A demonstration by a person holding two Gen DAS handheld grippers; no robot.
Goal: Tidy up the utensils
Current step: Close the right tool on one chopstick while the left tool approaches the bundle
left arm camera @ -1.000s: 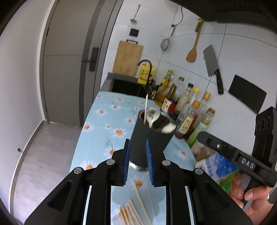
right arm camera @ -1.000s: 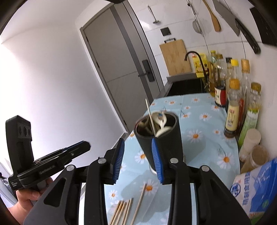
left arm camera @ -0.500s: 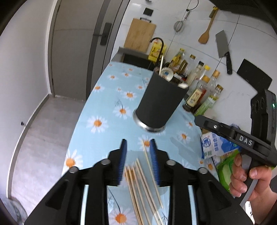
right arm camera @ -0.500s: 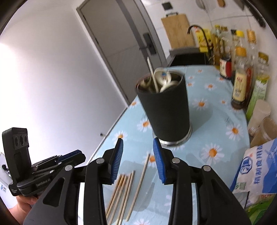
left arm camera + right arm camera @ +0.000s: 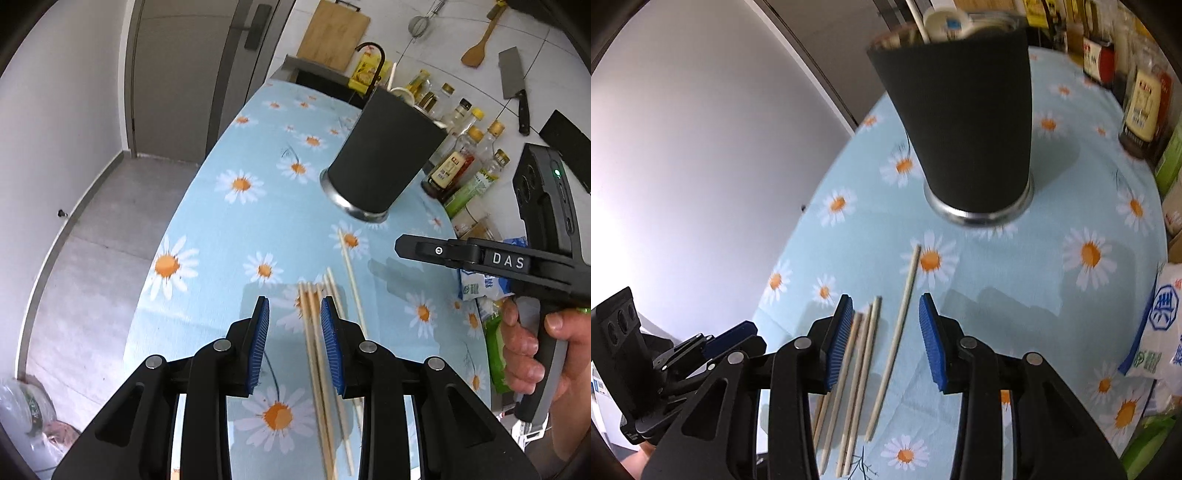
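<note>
Both grippers have dropped from the black holder toward the loose chopsticks. Left wrist: left gripper (image 5: 295, 325) jaws parted, empty, over chopsticks (image 5: 314, 332) on the surface (image 5: 221, 229). Right wrist: right gripper (image 5: 884, 325) gapes, straddling them; holder (image 5: 964, 122) beyond. Pickup seems next.

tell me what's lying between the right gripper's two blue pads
In the right wrist view, wooden chopsticks lie flat on the daisy tablecloth between the open right gripper pads, short of the black utensil holder.

Bare cloth (image 5: 1015, 291) is lying open between the holder (image 5: 964, 122) and chopsticks (image 5: 864, 369); bottles (image 5: 465, 158) and bags (image 5: 1156, 332) are crowding the right edge.
</note>
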